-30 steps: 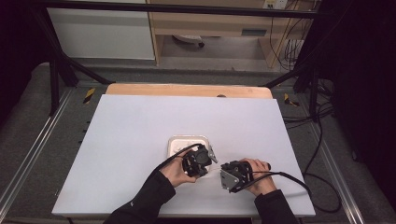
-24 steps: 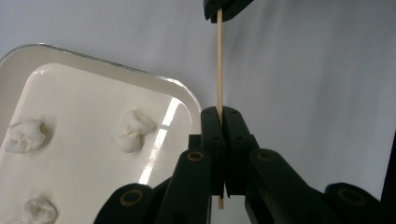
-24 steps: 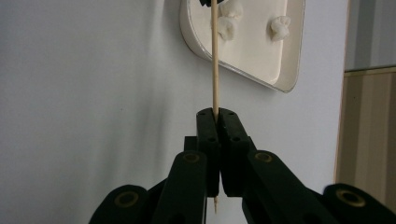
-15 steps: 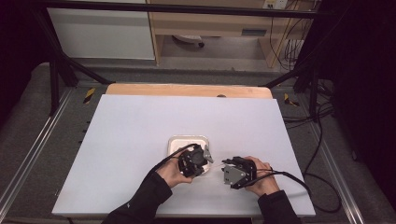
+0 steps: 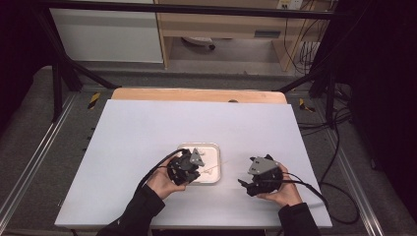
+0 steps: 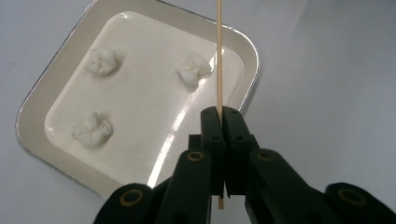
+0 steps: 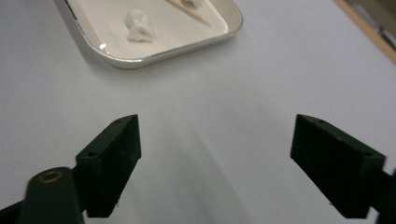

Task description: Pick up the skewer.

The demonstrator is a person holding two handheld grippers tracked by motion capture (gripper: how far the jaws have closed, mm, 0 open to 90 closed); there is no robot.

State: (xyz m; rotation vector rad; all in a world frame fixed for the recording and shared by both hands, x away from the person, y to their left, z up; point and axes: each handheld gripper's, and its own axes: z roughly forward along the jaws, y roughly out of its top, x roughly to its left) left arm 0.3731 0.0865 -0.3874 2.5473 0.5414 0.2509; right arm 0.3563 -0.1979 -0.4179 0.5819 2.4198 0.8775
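My left gripper [image 6: 222,112] is shut on a thin wooden skewer [image 6: 218,56], which points out over a shallow white tray [image 6: 252,51]. Three small white lumps lie in the tray, one [image 6: 194,70] right beside the skewer. In the high view the left gripper [image 5: 189,167] hangs over the tray's near left part [image 5: 211,147], with the skewer [image 5: 216,167] jutting right. My right gripper [image 7: 219,140] has just been opening and stands wide open with nothing between its jaws. It is over bare table to the right of the tray [image 7: 140,58]; in the high view it is the right gripper [image 5: 247,171].
The white tabletop [image 5: 147,132] has free room to the left, behind and to the right of the tray. A wooden strip [image 5: 196,95] runs along its far edge. Cables [image 5: 314,189] trail off the right gripper toward the table's right edge.
The right gripper has drawn away to the right from the left gripper and its jaws have spread wide. The left gripper has shifted left over the tray, still gripping the skewer.
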